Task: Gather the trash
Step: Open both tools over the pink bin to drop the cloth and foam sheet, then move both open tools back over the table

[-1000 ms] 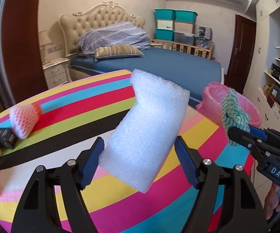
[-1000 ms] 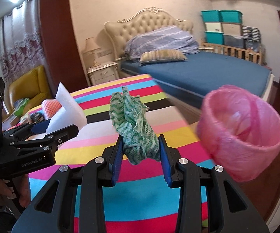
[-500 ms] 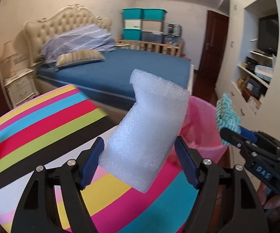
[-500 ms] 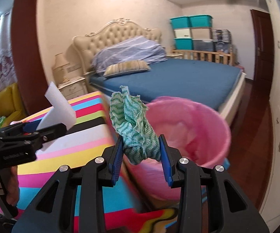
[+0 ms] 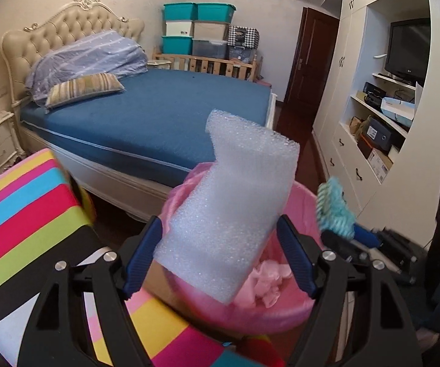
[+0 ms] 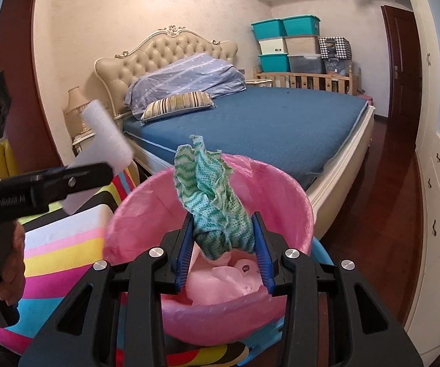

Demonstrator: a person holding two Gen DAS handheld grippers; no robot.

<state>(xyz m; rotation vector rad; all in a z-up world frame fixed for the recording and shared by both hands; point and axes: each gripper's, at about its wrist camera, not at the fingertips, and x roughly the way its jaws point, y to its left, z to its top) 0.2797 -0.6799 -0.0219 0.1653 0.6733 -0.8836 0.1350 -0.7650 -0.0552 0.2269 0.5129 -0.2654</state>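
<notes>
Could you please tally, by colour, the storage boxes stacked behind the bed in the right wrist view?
Teal boxes: 3
Cream or beige boxes: 2
Clear or grey boxes: 2, though the one furthest right is hard to make out
Black-and-white checked box: 1
Total: 8
</notes>
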